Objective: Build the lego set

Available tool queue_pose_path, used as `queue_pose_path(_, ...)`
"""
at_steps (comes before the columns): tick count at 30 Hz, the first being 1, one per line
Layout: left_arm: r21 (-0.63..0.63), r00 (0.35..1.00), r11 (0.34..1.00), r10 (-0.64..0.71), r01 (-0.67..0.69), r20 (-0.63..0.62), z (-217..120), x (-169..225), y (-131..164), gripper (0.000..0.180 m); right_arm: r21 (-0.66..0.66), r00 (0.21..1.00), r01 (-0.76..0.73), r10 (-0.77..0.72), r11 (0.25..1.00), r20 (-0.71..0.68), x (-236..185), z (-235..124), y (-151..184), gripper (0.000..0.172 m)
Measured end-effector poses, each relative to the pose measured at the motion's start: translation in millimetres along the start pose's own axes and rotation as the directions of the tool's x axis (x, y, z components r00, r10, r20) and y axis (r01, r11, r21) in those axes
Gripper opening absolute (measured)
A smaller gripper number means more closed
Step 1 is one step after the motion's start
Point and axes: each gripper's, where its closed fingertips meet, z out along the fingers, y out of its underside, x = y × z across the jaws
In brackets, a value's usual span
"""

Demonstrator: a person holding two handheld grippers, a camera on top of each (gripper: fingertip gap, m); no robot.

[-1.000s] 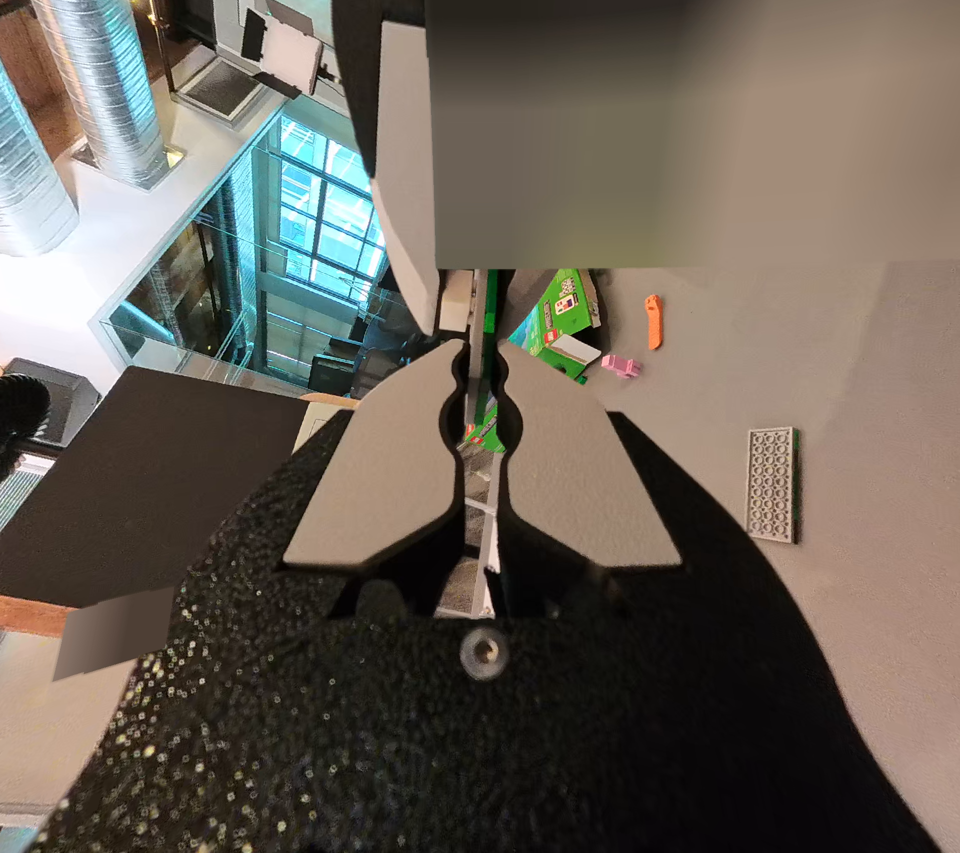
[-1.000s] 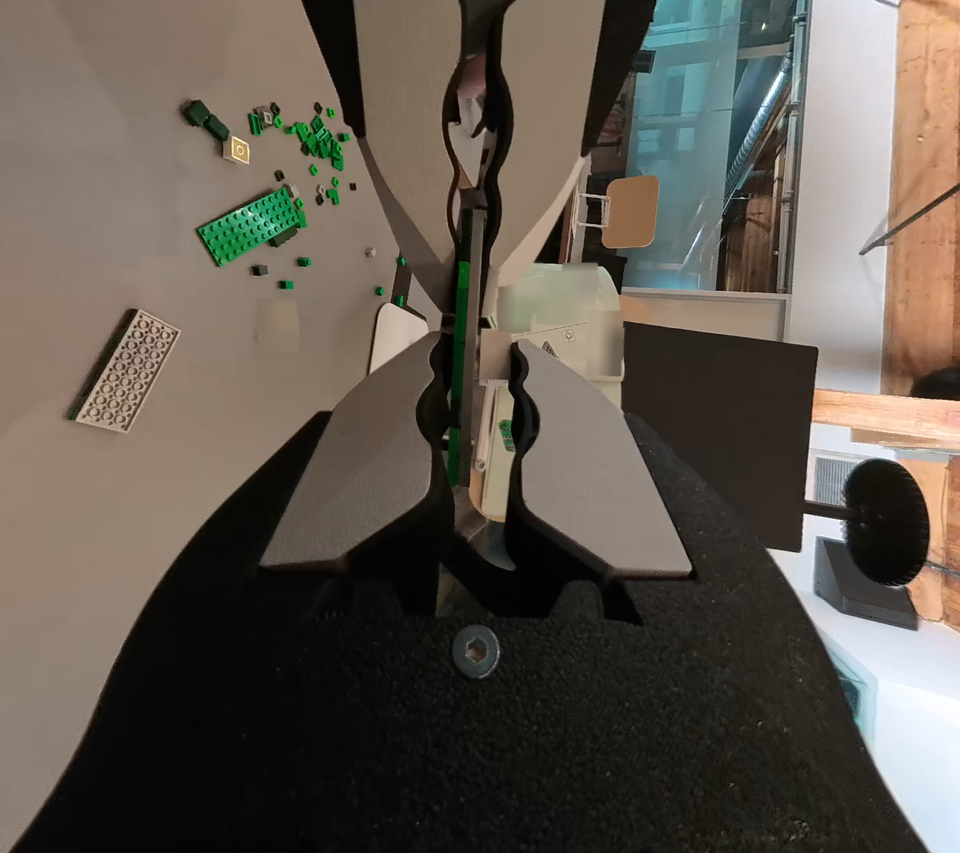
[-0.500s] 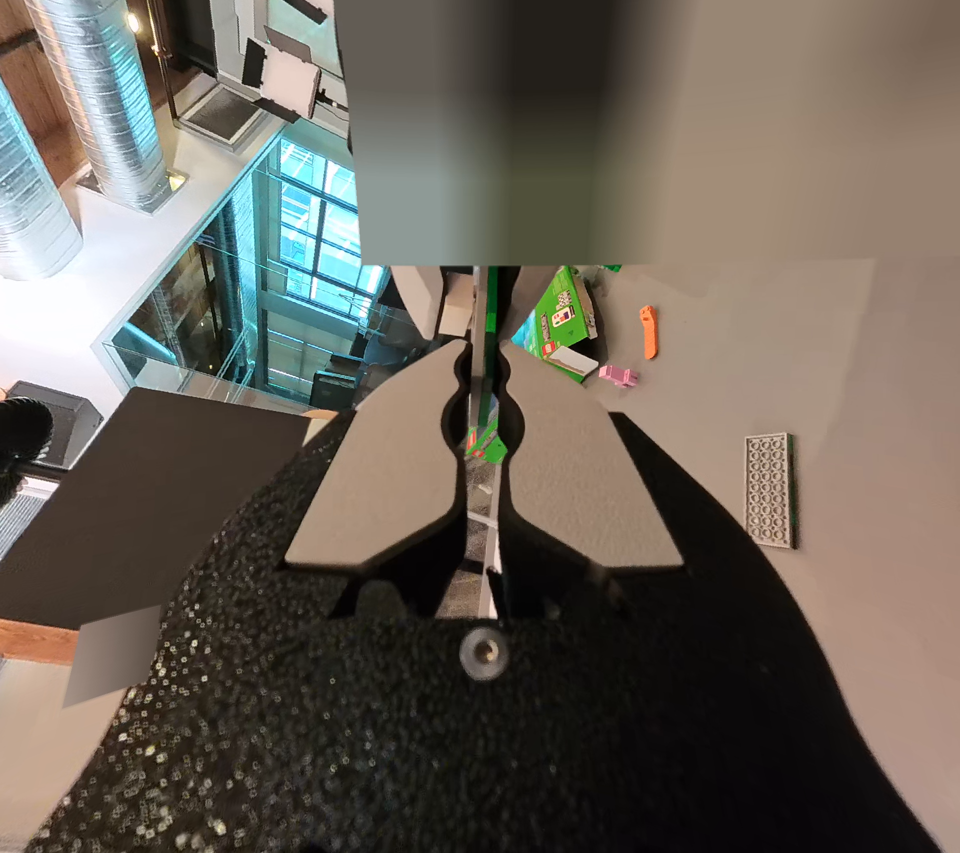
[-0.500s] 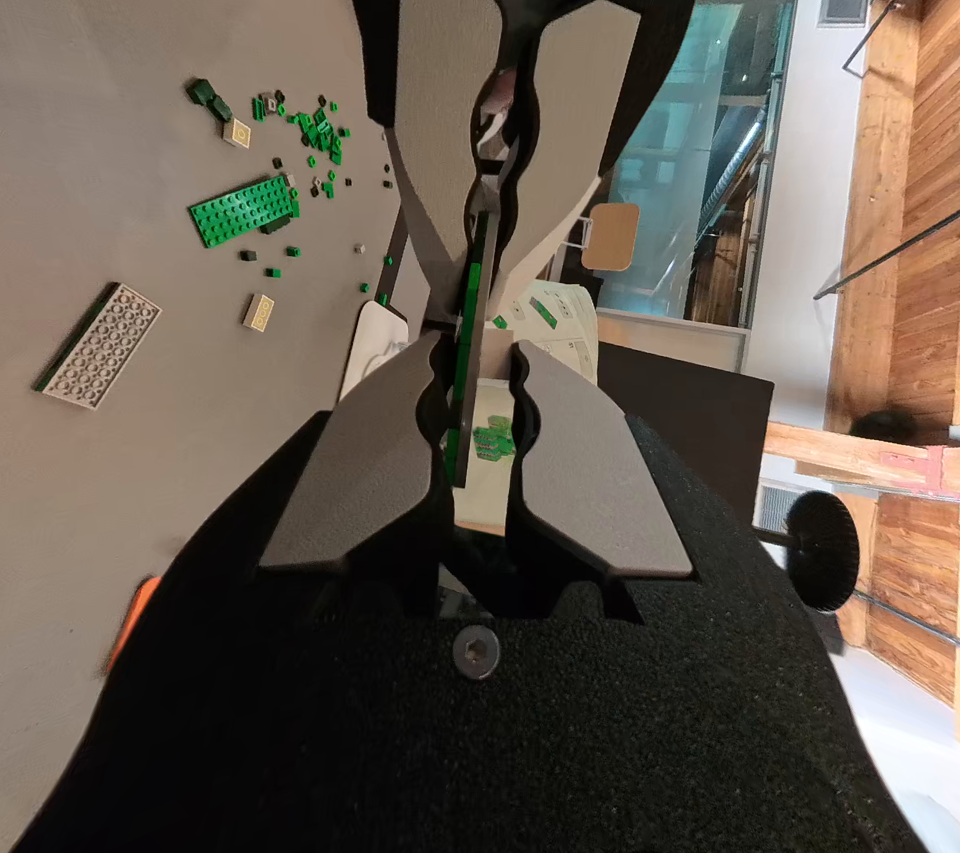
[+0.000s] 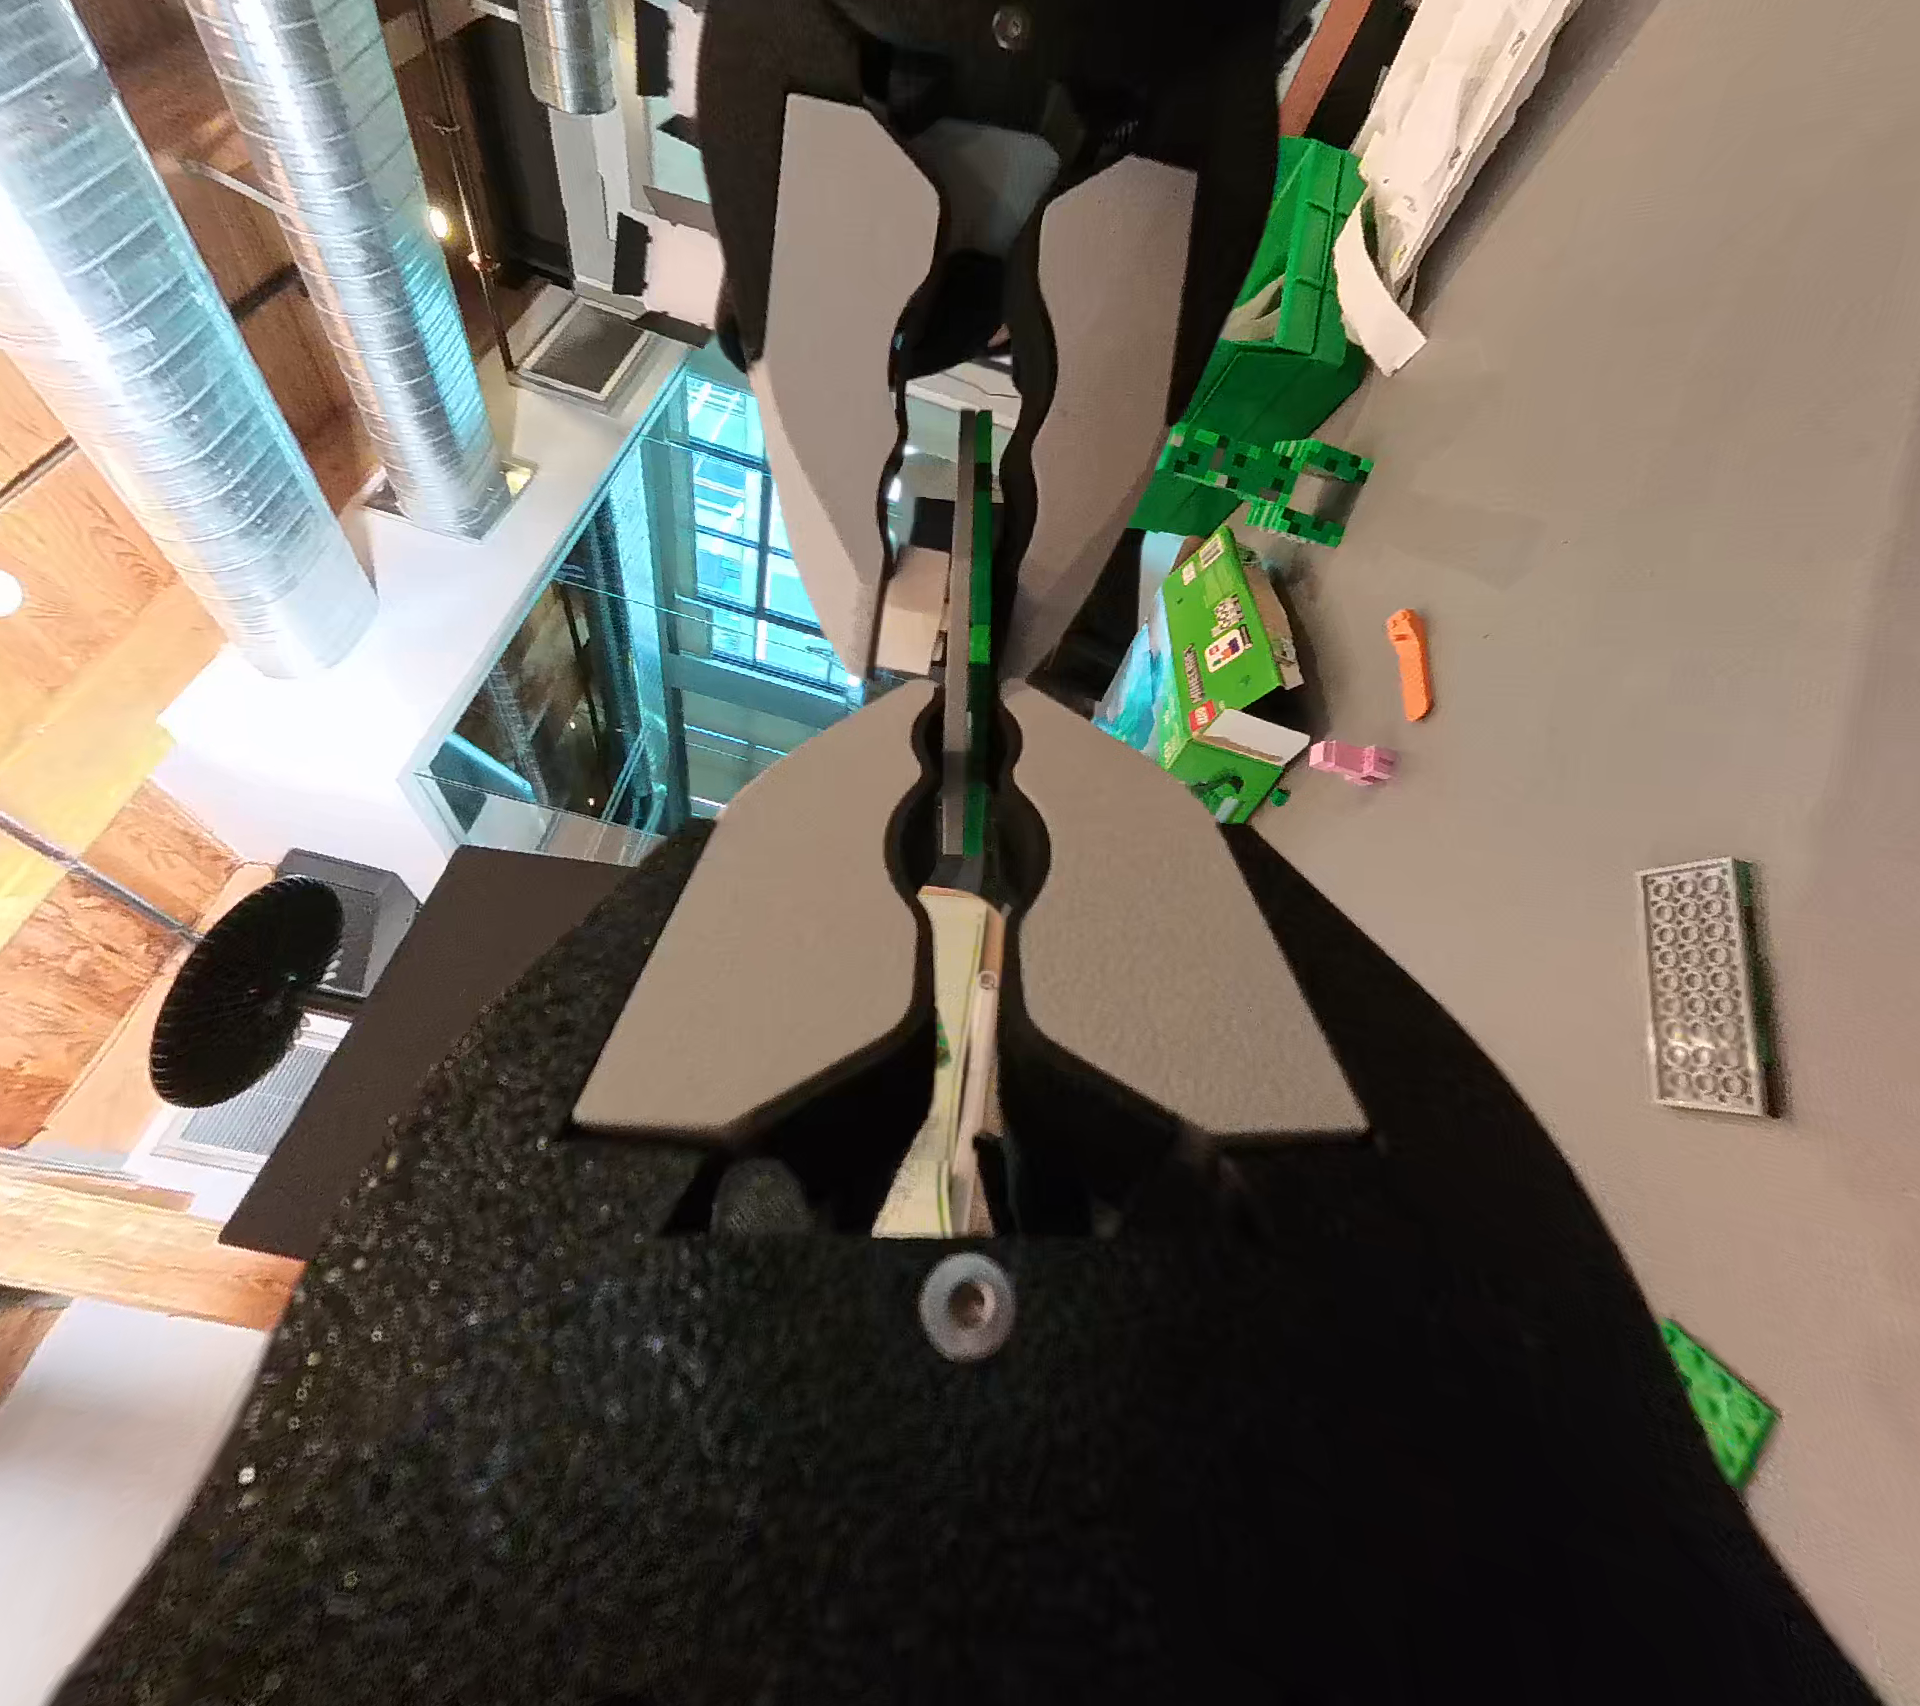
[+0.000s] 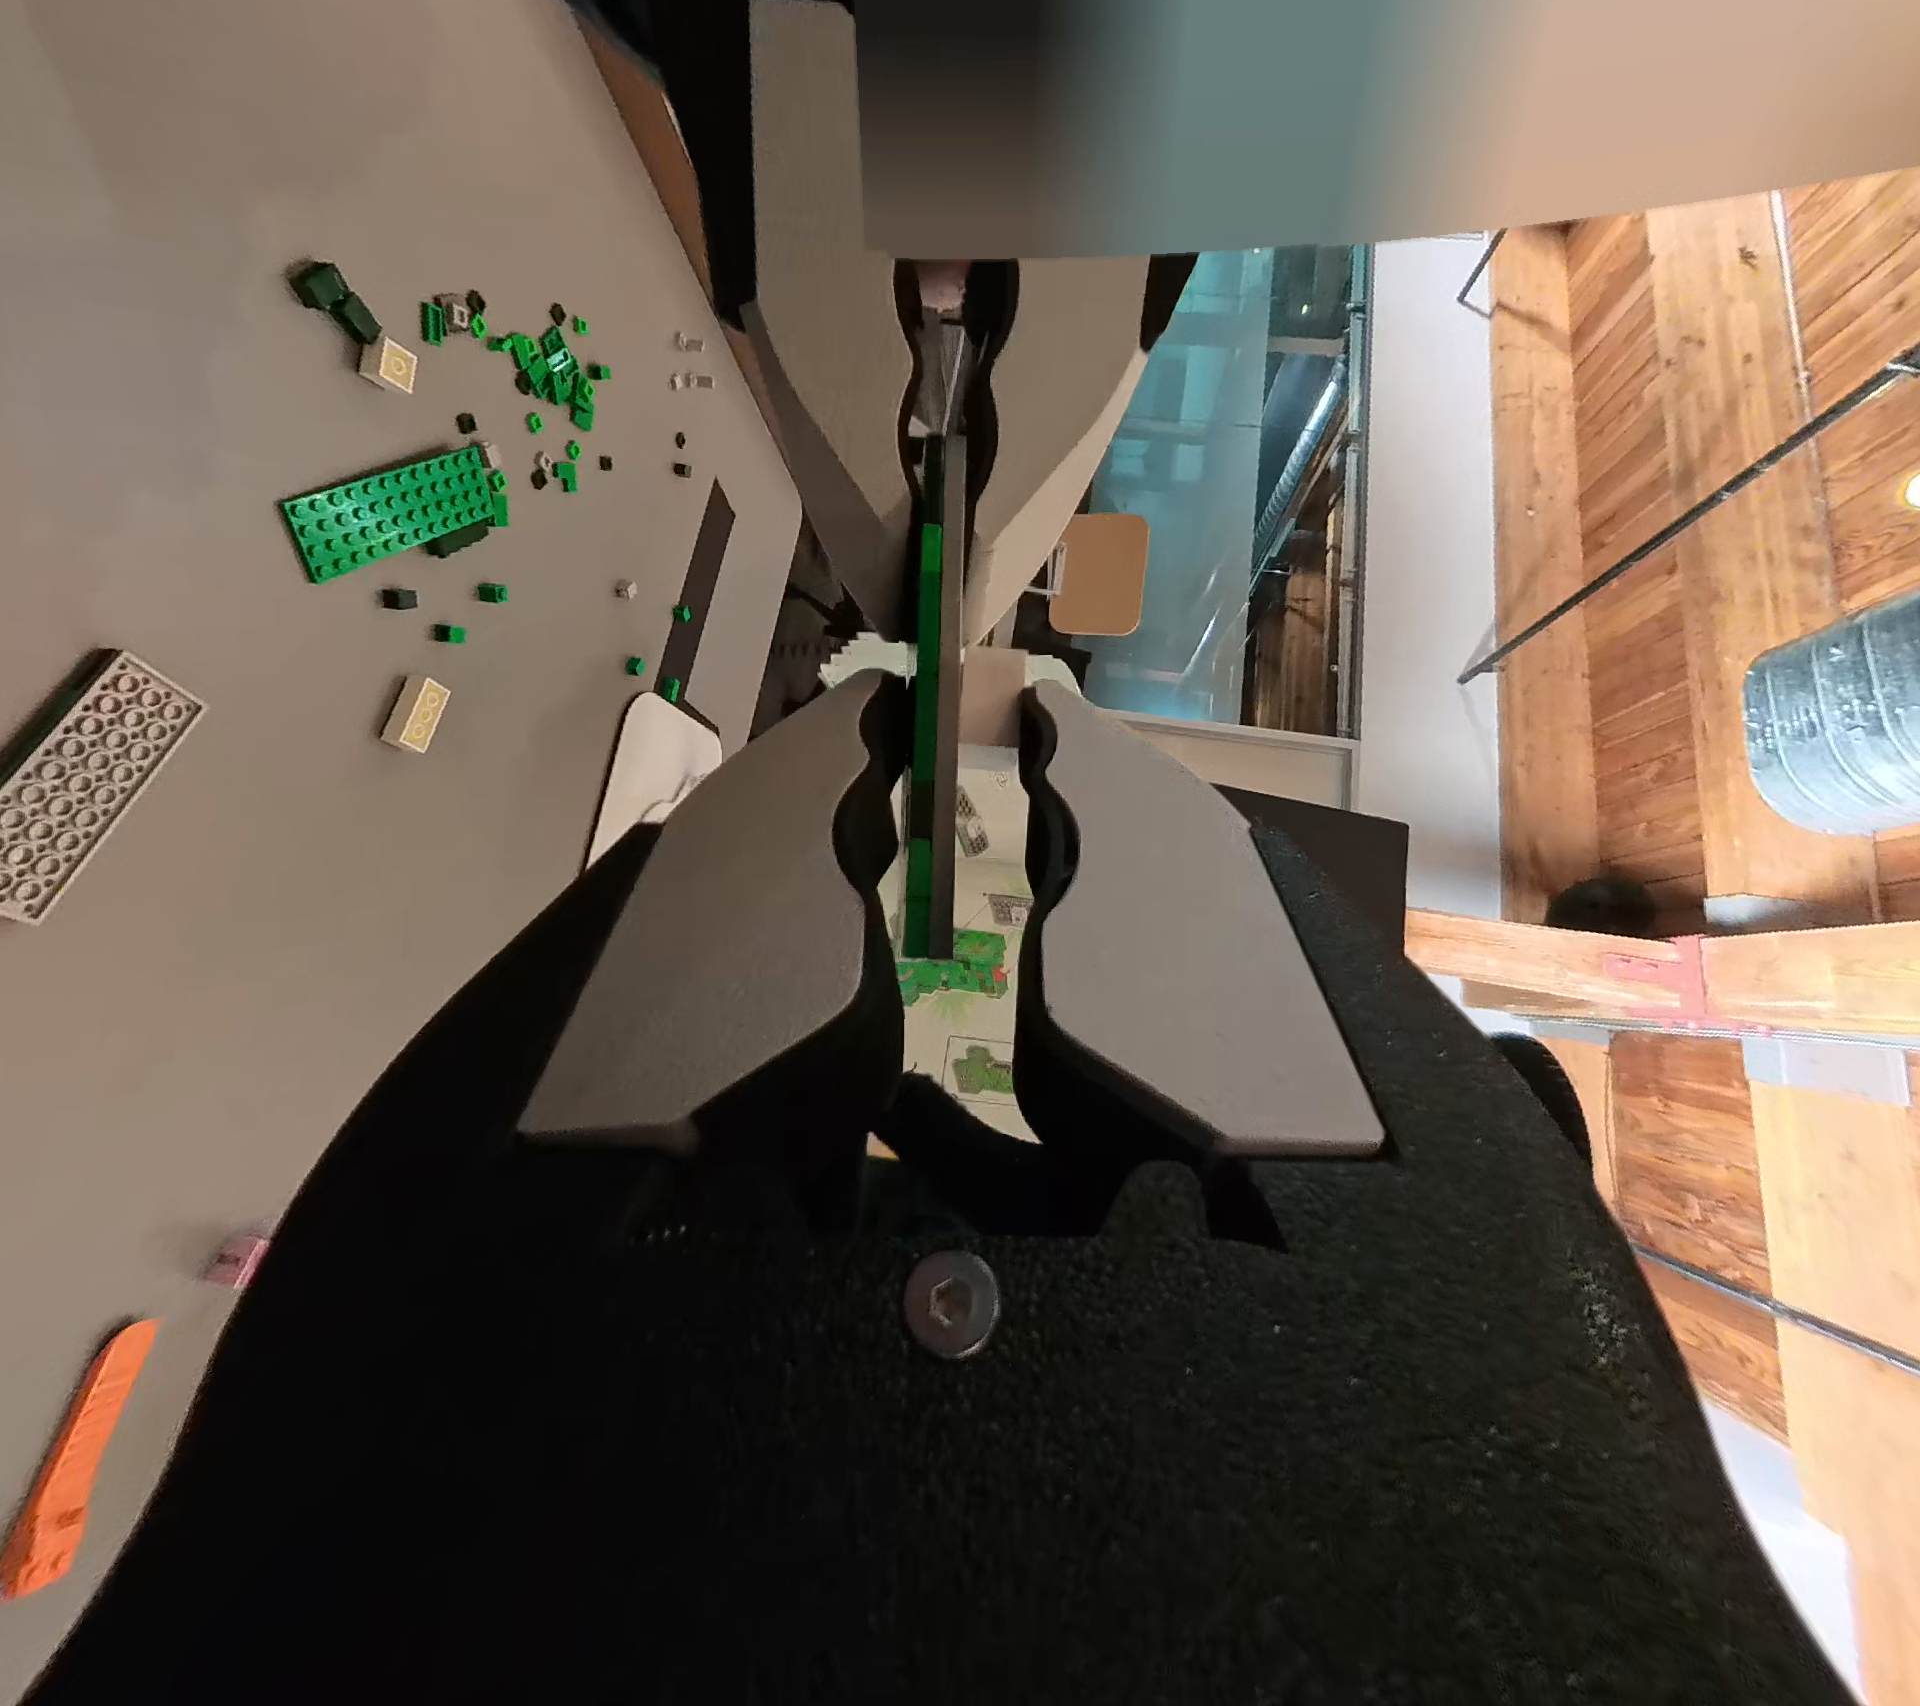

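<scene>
You're working with two matching grippers: the left gripper (image 5: 968, 700) and the right gripper (image 6: 951, 700) are each showing a speckled black body, flat grey fingers (image 5: 790, 950) with wavy black inner pads, and one round hex screw (image 6: 950, 1305) sitting centred below.

The flat stacked plate (image 5: 968, 617) between my hand-held grippers is dark grey on one face and bright green on the other, seen edge-on. My left hand-held gripper (image 5: 968, 700) has matte grey fingers (image 5: 790, 929) on a speckled black body; my right hand-held gripper (image 6: 948, 711) has darker grey fingers (image 6: 1174, 939). The worktop (image 5: 1662, 409) is plain grey. On it lie a light grey studded rectangular plate (image 5: 1704, 986), an orange plastic tool (image 5: 1411, 664), a small pink brick figure (image 5: 1351, 761), a green printed cardboard box (image 5: 1226, 638), a bright green studded baseplate (image 6: 390, 513) and scattered green and dark green small bricks (image 6: 551, 368)
</scene>
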Motion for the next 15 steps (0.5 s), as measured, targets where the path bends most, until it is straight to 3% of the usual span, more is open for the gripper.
queue_pose_path(9, 0.005, 1.0, 1.0, -0.018, 0.019, -0.011, -0.8, 0.4, -4.1, 0.005, 0.062, 1.0, -0.02, 0.019, 0.998, 0.012, 0.5, 0.1, -4.2, 0.02)
queue_pose_path(15, -0.043, 1.0, 0.999, -0.012, 0.012, -0.003, 0.2, 0.6, 1.2, 0.005, -0.026, 0.999, -0.022, 0.022, 0.999, 0.03, -1.0, 5.2, 2.7, 0.02)
